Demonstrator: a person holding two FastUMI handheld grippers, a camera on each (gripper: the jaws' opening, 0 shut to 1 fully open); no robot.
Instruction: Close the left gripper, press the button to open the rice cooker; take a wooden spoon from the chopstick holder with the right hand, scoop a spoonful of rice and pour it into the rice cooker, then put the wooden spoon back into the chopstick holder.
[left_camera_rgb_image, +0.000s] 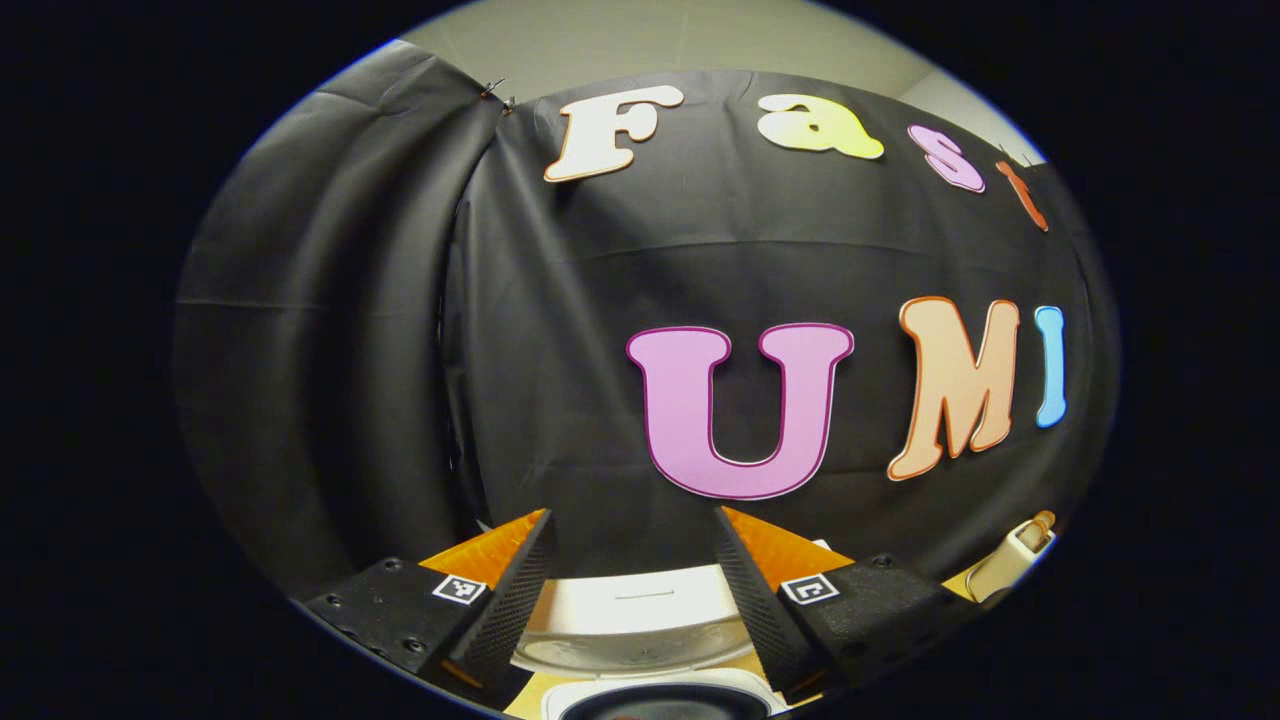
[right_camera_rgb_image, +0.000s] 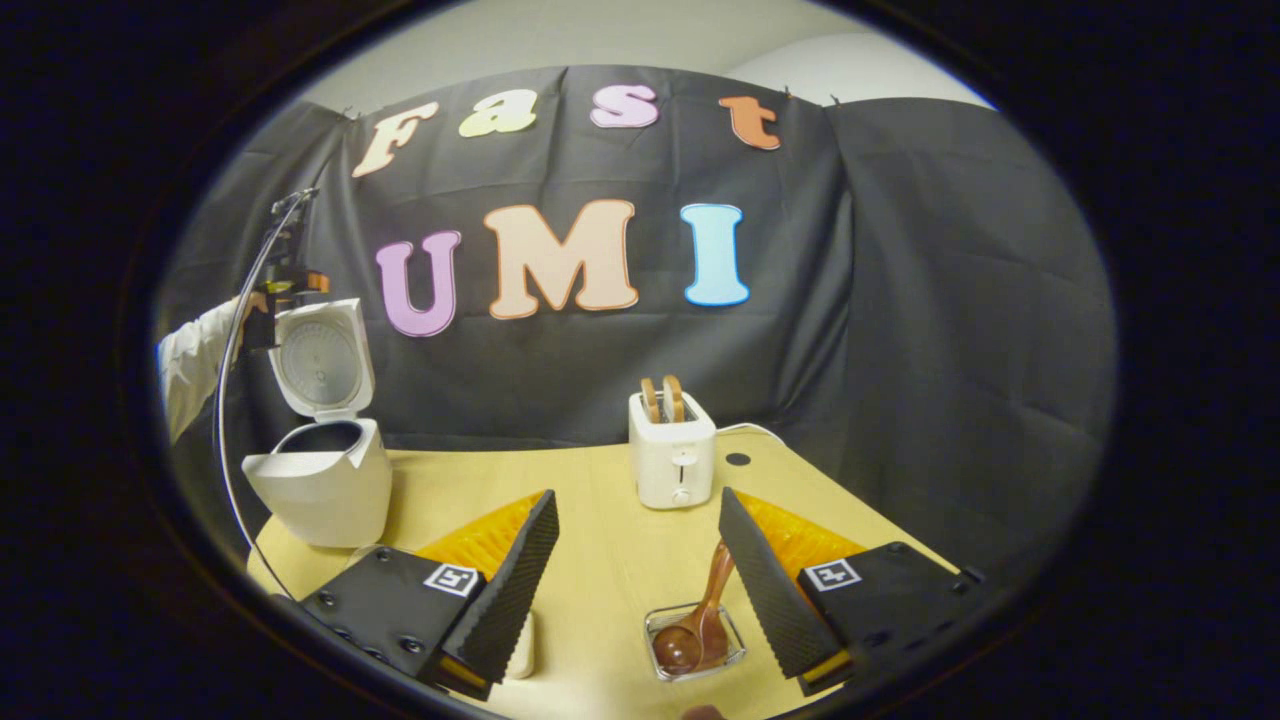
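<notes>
- White plastic at far left of the right gripper view: the rice cooker (right_camera_rgb_image: 325, 485) stands on the wooden table (right_camera_rgb_image: 600, 570) with its lid (right_camera_rgb_image: 322, 358) tipped up and back, the pot mouth showing dark, so the button step looks done.
- A sleeve (right_camera_rgb_image: 190, 365) and the other hand-held tool hover just behind that raised lid; a thin cable (right_camera_rgb_image: 228, 400) loops down past the cooker's side.
- From the left gripper view, the left gripper (left_camera_rgb_image: 632, 560) rides above the open lid (left_camera_rgb_image: 640, 625), jaws spread apart with nothing between them.
- Mid-table, a white toaster (right_camera_rgb_image: 673, 455) holds two slices of bread (right_camera_rgb_image: 663, 397), well apart from the cooker.
- Low in the right gripper view, the wooden spoon (right_camera_rgb_image: 700, 620) sits bowl-down in a small clear holder (right_camera_rgb_image: 697, 643), its handle leaning up toward the right-hand finger.
- The right gripper (right_camera_rgb_image: 635, 560) hangs over it, jaws wide and empty, the spoon not yet taken.
- A small pale object (right_camera_rgb_image: 520, 645) lies just beside the left-hand finger; what it is cannot be told.
- Likely next: lowering and pinching the handle. The risks, as judged: the handle leans off-centre, so a closing jaw could push it aside, tip the light holder, or catch the spoon skewed.
- A skewed grip would make scooping and the carry across to the cooker prone to spilling rice.
- The cable beside the cooker could snag an arm reaching over.
</notes>
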